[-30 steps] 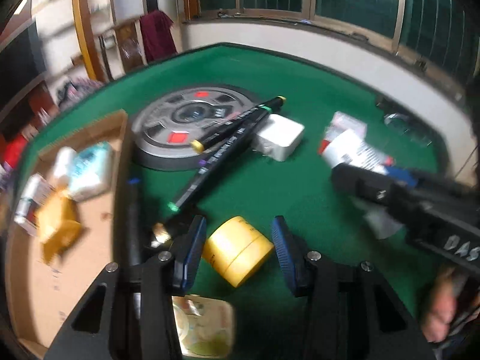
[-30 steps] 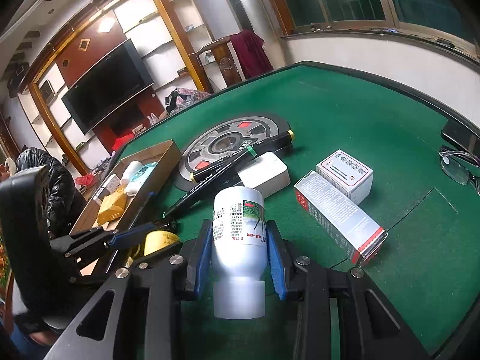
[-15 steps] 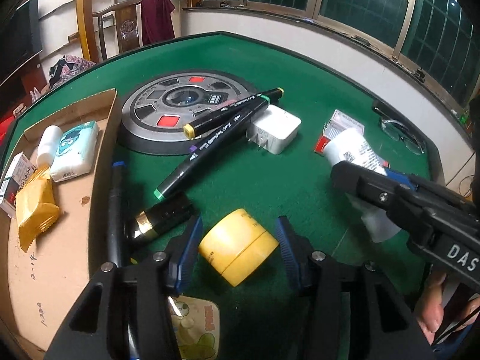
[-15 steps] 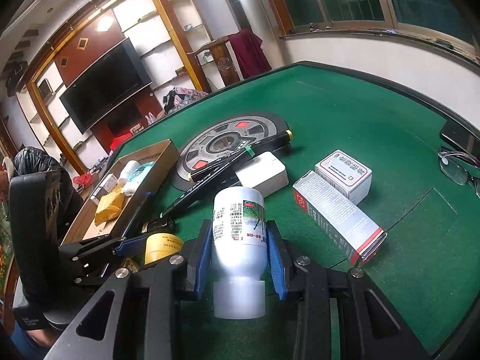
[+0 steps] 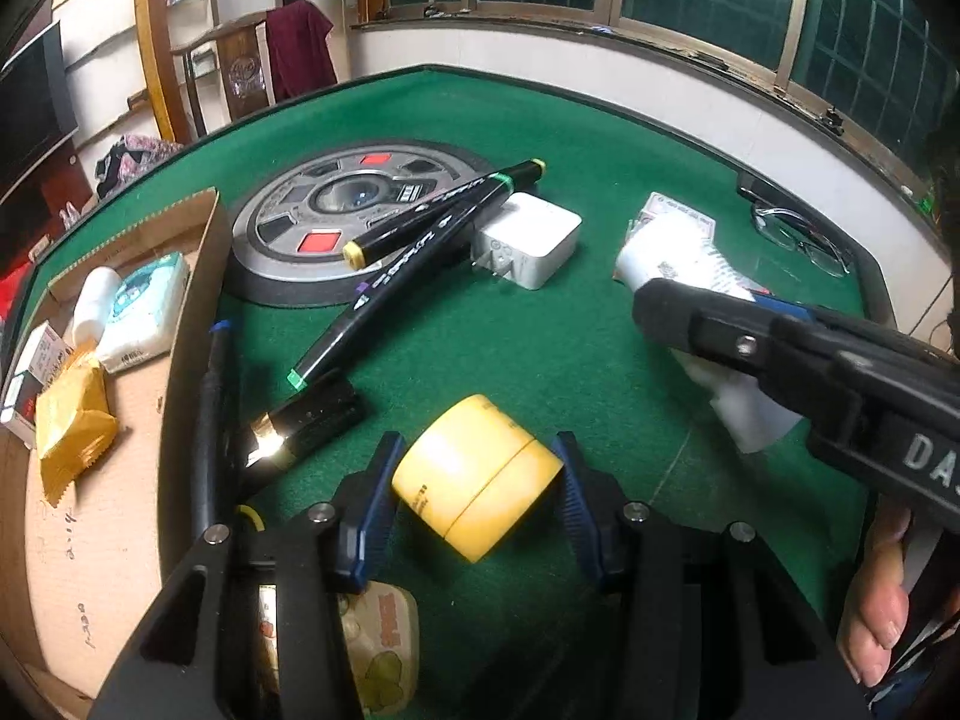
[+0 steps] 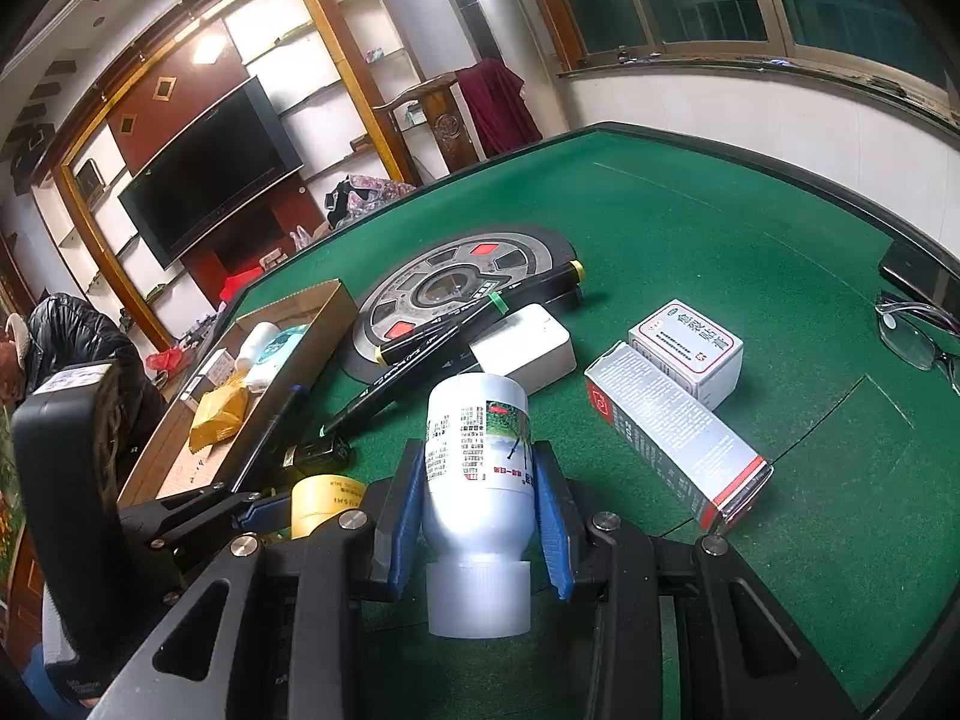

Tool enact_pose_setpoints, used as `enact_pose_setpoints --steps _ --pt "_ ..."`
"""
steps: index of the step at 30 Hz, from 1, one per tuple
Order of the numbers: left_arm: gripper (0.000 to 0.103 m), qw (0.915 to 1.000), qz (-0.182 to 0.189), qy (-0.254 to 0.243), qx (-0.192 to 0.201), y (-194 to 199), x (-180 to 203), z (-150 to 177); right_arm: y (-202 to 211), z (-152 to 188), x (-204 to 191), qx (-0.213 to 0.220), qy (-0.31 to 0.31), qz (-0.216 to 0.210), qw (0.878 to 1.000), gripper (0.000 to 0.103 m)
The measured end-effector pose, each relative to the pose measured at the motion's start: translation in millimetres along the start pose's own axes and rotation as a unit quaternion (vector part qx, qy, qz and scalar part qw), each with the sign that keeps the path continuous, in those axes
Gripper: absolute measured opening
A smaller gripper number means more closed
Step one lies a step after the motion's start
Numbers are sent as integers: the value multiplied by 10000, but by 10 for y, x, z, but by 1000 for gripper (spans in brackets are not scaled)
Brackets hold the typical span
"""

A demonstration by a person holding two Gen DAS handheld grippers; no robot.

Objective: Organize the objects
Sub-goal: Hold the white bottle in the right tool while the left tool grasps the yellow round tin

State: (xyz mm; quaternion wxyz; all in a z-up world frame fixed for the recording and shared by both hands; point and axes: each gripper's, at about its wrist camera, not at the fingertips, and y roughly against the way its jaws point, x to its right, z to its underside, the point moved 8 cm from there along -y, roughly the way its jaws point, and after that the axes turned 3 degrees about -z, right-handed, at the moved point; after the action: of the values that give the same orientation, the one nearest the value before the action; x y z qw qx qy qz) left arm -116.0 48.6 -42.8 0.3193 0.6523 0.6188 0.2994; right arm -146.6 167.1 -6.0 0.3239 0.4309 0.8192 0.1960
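Approx halfway: cardboard box (image 5: pixel 180 312) holds several items already, R gripper (image 6: pixel 477 516) clamps white bottle (image 6: pixel 477 450), L gripper (image 5: pixel 477 492) open astride yellow tape roll (image 5: pixel 474 483) on table, 2 markers (image 5: pixel 420 252), charger, cartons left.

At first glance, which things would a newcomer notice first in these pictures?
The white bottle clamped in the right gripper stands out. Next comes the yellow jar, lying on the green table between the open fingers of the left gripper. Beyond it, two black markers lean on a grey disc.
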Motion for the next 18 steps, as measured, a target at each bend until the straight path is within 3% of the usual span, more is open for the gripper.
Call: enact_pose_setpoints --steps 18 --pt "49 9971 23 -280 707 502 98 -116 -4 -7 43 12 -130 90 9999 37"
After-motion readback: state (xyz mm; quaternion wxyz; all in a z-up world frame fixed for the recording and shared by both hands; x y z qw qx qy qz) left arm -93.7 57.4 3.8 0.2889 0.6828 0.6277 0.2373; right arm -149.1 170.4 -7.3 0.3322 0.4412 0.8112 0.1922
